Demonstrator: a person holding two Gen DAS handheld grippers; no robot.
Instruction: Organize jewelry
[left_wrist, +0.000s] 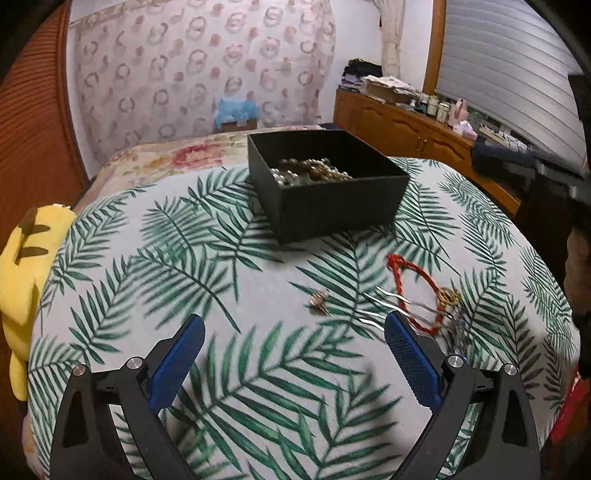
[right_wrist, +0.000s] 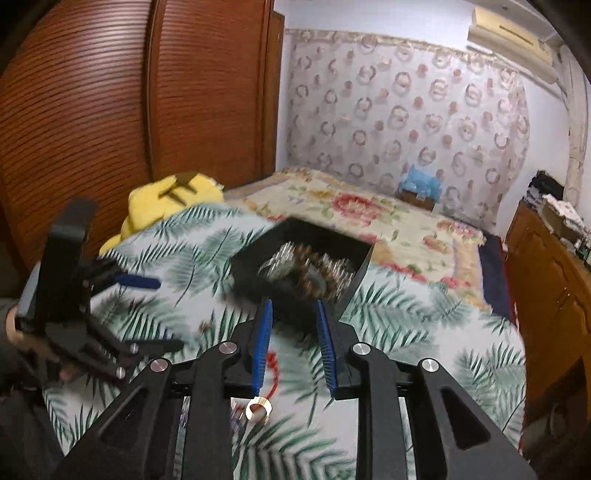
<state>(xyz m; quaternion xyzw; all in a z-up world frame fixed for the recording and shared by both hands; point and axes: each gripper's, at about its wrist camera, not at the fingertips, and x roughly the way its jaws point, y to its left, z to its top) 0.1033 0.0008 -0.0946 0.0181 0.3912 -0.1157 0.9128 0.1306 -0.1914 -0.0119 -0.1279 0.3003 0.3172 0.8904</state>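
Left wrist view:
- The left gripper (left_wrist: 293, 332) hangs over the near part of a bed covered with a leaf-print cloth (left_wrist: 184, 258); its blue fingers (left_wrist: 177, 363) stand wide apart with nothing between them.
- A black box (left_wrist: 332, 206) sits on the cloth toward the far edge, open at the top, with a heap of beads (left_wrist: 312, 172) inside.
- A small gold piece (left_wrist: 318, 298) lies alone on the cloth, between the box and the fingers.
- To its right lie a red cord (left_wrist: 410, 291) and thin silver pins (left_wrist: 384, 295), the cord crossing the pins; a gold charm (left_wrist: 450, 295) sits on the cord's right side.
- A yellow plush (left_wrist: 26, 266) rests at the left edge of the bed.
- A dark blurred shape at the right edge may be the other gripper; I cannot tell.

Right wrist view:
- The right gripper (right_wrist: 293, 347) points at the near wall of the box (right_wrist: 295, 258), which is blurred; its fingers (right_wrist: 263, 343) stand a little apart, empty.
- A gold ring (right_wrist: 258, 409) lies on the cloth (right_wrist: 424, 332) just below the fingers, free of them.
- A bit of the cord (right_wrist: 271, 360) shows beside the left finger.
- The left gripper (right_wrist: 155, 314) appears at the left, held in a hand (right_wrist: 22, 347), fingers spread.
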